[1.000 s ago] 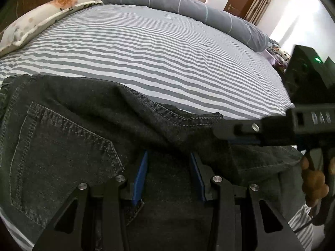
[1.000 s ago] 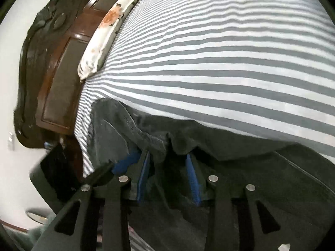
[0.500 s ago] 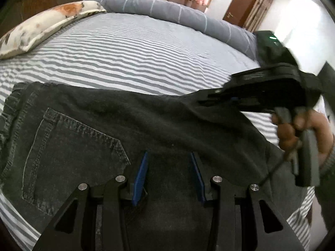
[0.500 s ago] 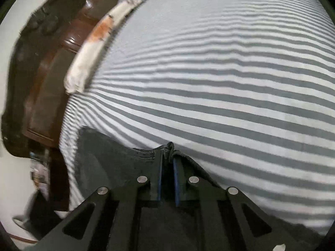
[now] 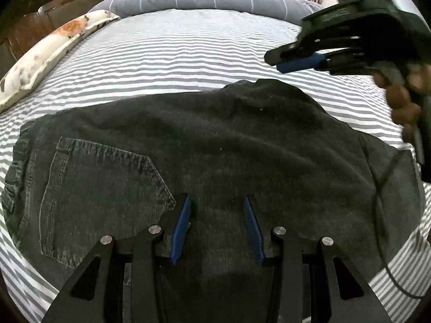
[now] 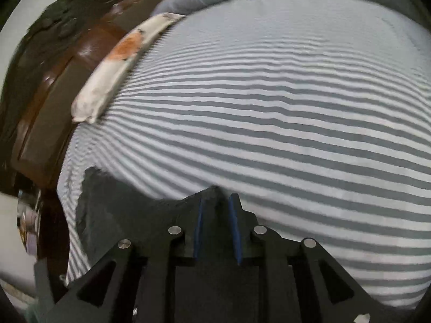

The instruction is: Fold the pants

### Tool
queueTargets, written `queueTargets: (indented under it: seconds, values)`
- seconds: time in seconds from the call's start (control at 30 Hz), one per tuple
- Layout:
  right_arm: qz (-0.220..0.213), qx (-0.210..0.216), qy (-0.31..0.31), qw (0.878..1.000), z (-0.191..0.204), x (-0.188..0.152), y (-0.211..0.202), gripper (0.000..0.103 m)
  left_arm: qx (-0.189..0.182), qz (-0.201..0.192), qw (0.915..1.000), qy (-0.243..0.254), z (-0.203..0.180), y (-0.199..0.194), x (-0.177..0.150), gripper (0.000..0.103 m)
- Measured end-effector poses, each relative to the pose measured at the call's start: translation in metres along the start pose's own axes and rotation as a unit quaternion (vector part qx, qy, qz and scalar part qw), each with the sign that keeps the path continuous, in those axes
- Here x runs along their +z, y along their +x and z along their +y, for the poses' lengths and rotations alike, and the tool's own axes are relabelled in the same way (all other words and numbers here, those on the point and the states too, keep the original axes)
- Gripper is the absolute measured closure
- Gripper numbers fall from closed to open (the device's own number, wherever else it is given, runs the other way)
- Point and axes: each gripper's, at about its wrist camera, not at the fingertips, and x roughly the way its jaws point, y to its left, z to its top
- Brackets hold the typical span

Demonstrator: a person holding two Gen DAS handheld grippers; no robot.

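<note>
Dark jeans (image 5: 215, 145) lie folded on the striped bed (image 5: 175, 53). Left gripper (image 5: 216, 210) jaws stand apart over the denim; right gripper (image 5: 280, 60), upper right, jaws opening, empty.

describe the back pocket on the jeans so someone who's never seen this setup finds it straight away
Start at the striped bed sheet that fills the left wrist view; the dark grey jeans lie flat across its near part. The back pocket sits on their left side, between the waistband at the far left and the left claw. Its pale outline stitching, ending in a point, is the only such shape on the plain denim.
</note>
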Motion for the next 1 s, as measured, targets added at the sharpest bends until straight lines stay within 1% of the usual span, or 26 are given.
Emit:
queueTargets:
  seconds: [0.03,0.1,0.13,0.2,0.27,0.37,0.5,0.57,0.67,0.77,0.87,1.0]
  values:
    - [0.007,0.012,0.001,1.0,0.003,-0.004,0.001,0.084,0.001,0.001,1.0,0.0,0.0,-0.001,-0.001,0.061]
    - [0.024,0.004,-0.002,1.0,0.008,-0.012,0.01,0.084,0.005,0.001,1.0,0.002,0.0,-0.003,-0.003,0.061]
    - [0.03,-0.006,-0.003,1.0,0.009,-0.014,0.014,0.084,0.008,0.0,1.0,0.004,0.001,-0.003,-0.003,0.061]
    - [0.039,-0.043,0.001,0.998,0.005,-0.018,0.026,0.084,0.016,-0.002,0.9998,0.011,-0.003,-0.004,-0.005,0.061]
    - [0.04,-0.075,0.016,0.996,-0.007,-0.018,0.034,0.086,0.024,-0.004,0.9996,0.018,-0.008,-0.006,-0.01,0.061]
    - [0.031,-0.074,0.04,0.996,-0.017,-0.019,0.031,0.088,0.032,-0.006,0.9991,0.027,-0.011,-0.005,-0.013,0.061]
    - [0.019,-0.077,0.037,0.996,-0.012,-0.032,0.009,0.081,0.04,-0.01,0.9985,0.035,-0.02,-0.007,-0.019,0.061]
    - [0.02,-0.081,0.032,0.996,-0.009,-0.046,-0.002,0.079,0.044,-0.011,0.9983,0.037,-0.023,-0.008,-0.019,0.061]
    - [0.027,-0.086,0.036,0.995,-0.01,-0.072,-0.015,0.078,0.049,-0.014,0.9979,0.039,-0.025,-0.009,-0.021,0.061]
    - [0.038,-0.103,0.039,0.993,-0.016,-0.101,-0.026,0.078,0.054,-0.019,0.9976,0.04,-0.028,-0.01,-0.024,0.061]
    - [0.039,-0.116,0.052,0.991,-0.027,-0.13,-0.041,0.078,0.06,-0.021,0.997,0.044,-0.035,-0.015,-0.03,0.06]
    - [0.027,-0.118,0.088,0.989,-0.048,-0.167,-0.065,0.078,0.066,-0.017,0.9967,0.044,-0.042,-0.023,-0.043,0.059]
